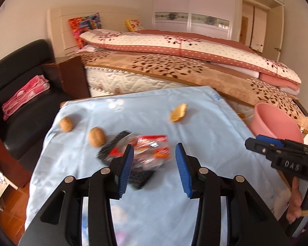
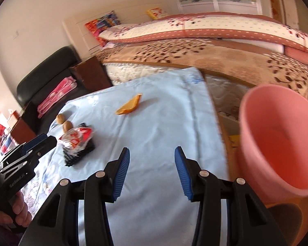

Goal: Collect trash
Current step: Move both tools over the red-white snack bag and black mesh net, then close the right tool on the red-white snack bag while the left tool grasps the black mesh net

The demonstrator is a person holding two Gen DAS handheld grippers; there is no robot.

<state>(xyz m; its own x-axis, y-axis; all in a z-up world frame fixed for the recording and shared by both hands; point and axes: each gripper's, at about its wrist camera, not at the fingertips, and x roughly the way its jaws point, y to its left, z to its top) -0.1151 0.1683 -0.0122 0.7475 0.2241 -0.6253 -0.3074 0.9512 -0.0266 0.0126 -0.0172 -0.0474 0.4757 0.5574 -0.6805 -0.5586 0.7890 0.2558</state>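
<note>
Left wrist view looks down at a light blue cloth (image 1: 158,123) with trash lying on it. The left gripper (image 1: 154,164) has its blue pads apart with nothing held, and it hangs just over a crinkly red and clear wrapper (image 1: 152,149) that lies on a black piece (image 1: 141,176). The writing on the wrapper is too blurry to read. Two walnuts (image 1: 96,137) sit near the wrapper on its left, and an orange peel (image 1: 178,112) lies farther back, well apart from them. A pink bin (image 1: 277,123) stands past the cloth's right edge. The right gripper (image 1: 250,143) comes in from the right, and white letters on its black side read "DAS". In the right wrist view, the right gripper (image 2: 152,164) is open too, over bare blue cloth, with the pink bin (image 2: 256,143) close on its right. The black body of the left gripper (image 2: 30,153) shows blurry writing that may say "GenRobot".
</note>
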